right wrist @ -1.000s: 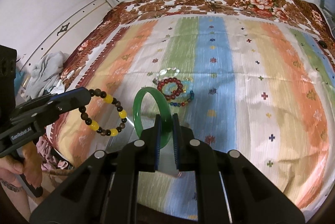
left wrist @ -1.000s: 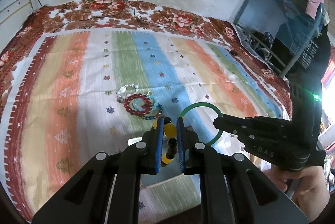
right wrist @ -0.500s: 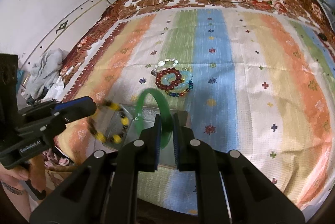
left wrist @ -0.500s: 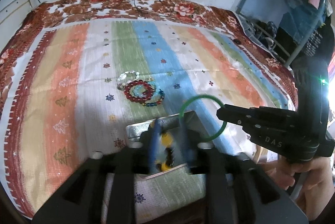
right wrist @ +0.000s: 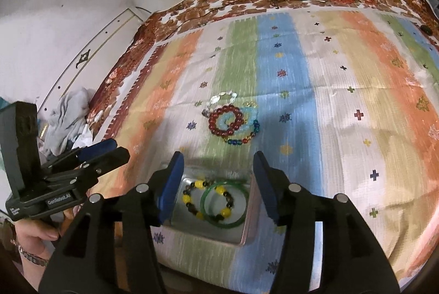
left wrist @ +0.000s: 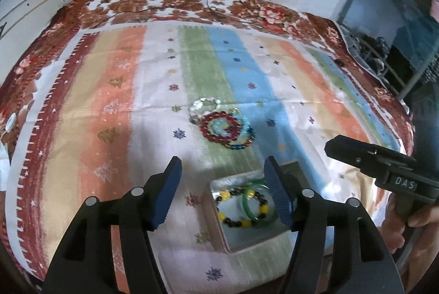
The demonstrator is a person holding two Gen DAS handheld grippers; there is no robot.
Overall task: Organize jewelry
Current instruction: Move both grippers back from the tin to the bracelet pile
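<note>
Left gripper: fingers spread wide, empty. Metal tray on the striped bedspread holds yellow-and-dark bead bracelet overlapping green bangle. Right gripper: fingers spread, empty, above the tray.

Left gripper: jaws spread wide, nothing between the blue pads. Right gripper: jaws equally wide, nothing held. In the left wrist view, the right hand grips its handle at 4 o'clock.
</note>
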